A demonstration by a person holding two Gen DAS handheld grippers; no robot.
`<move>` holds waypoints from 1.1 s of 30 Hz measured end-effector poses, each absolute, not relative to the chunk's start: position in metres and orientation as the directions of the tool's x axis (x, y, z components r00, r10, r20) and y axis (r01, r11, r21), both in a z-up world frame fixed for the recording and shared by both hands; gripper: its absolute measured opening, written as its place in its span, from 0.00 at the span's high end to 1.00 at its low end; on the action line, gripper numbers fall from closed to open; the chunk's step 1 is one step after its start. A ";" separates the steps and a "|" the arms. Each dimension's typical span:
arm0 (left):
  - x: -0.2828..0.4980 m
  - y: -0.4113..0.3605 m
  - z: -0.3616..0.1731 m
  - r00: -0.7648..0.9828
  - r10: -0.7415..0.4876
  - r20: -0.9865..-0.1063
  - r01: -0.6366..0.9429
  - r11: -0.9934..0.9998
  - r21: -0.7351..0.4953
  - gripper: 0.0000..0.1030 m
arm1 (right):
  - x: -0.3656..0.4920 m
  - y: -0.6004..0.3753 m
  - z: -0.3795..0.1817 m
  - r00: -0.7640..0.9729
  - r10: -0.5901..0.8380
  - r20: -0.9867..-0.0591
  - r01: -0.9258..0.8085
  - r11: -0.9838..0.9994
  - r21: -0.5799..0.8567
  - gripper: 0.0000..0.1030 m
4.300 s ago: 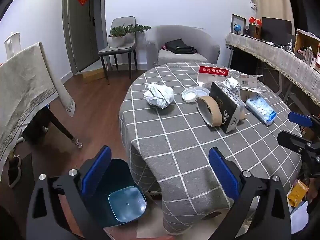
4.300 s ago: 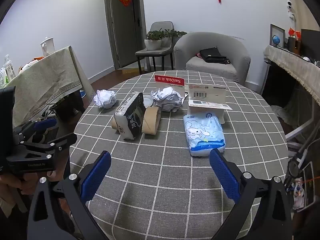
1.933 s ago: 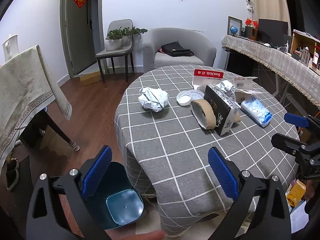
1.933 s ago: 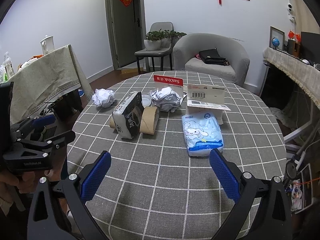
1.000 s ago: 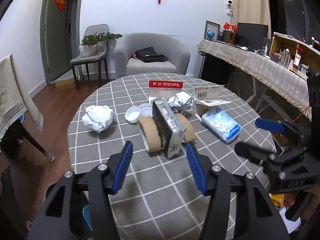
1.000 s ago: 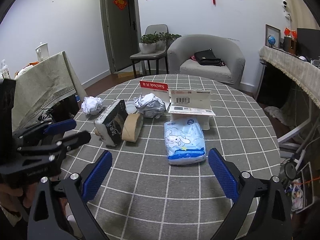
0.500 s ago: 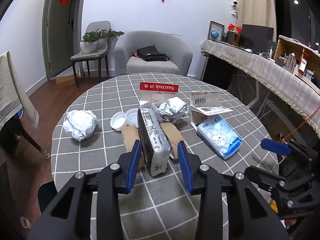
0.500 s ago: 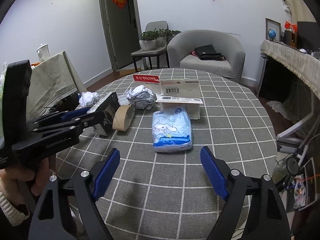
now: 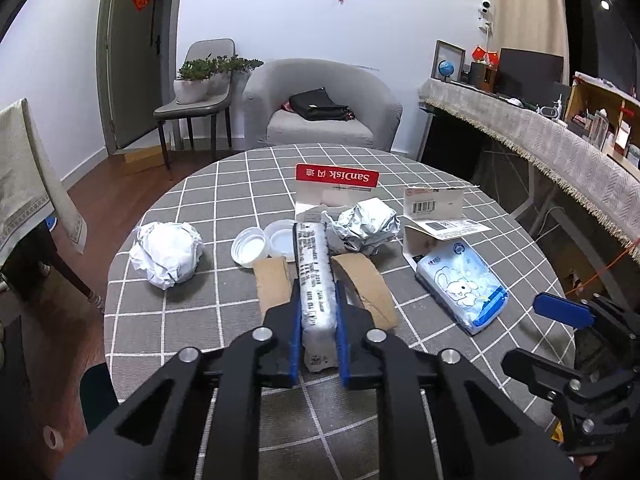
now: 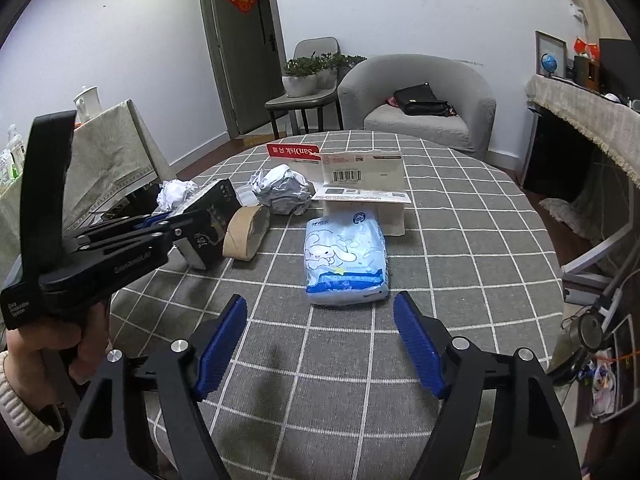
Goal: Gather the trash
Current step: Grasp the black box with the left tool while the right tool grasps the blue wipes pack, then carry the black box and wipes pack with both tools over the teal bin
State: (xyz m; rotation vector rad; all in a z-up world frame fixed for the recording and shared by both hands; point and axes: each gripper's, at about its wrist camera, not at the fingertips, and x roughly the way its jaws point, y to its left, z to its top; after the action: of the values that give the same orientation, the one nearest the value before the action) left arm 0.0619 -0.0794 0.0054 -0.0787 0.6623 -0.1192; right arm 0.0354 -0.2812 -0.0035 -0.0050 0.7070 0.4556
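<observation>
My left gripper (image 9: 318,304) is shut on the near end of a black-and-silver wrapper pack (image 9: 314,276) that stands on edge on the grey checked table (image 9: 200,320); it also shows in the right wrist view (image 10: 208,220). A cardboard tape roll (image 9: 360,284) lies against it. Crumpled paper balls (image 9: 166,252) (image 9: 368,226), two white lids (image 9: 250,246), a red-topped card (image 9: 337,176) and a torn label box (image 9: 436,216) lie around. My right gripper (image 10: 320,332) is open, just short of a blue tissue pack (image 10: 345,258).
A grey armchair (image 9: 320,100) and a chair with a plant (image 9: 200,88) stand beyond the table. A cloth-covered table (image 9: 24,184) is at the left, a long fringed counter (image 9: 540,136) at the right. A dark bin edge (image 9: 96,392) shows below the table's left side.
My left gripper has moved in over the table and closed on the wrapper pack. My right gripper has come closer to the blue tissue pack and narrowed slightly.
</observation>
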 end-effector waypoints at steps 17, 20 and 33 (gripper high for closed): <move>0.040 -0.059 0.019 0.790 -0.229 -0.568 0.164 0.973 -0.164 0.86 | 0.072 -0.264 -0.013 0.646 0.334 -0.687 -0.353 0.928 0.119 0.26; 0.036 -0.055 0.020 0.792 -0.248 -0.558 0.188 0.968 -0.164 0.86 | 0.082 -0.259 -0.015 0.631 0.314 -0.709 -0.328 0.937 0.122 0.30; 0.024 -0.021 0.033 0.812 -0.267 -0.518 0.194 0.962 -0.192 0.86 | 0.098 -0.239 -0.019 0.618 0.214 -0.757 -0.281 0.959 0.041 0.49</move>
State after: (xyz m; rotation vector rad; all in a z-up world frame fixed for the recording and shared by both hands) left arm 0.0240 -0.0213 0.0326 -0.1323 0.5720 -0.2468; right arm 0.0980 -0.2388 -0.0188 -0.0840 0.8593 0.2850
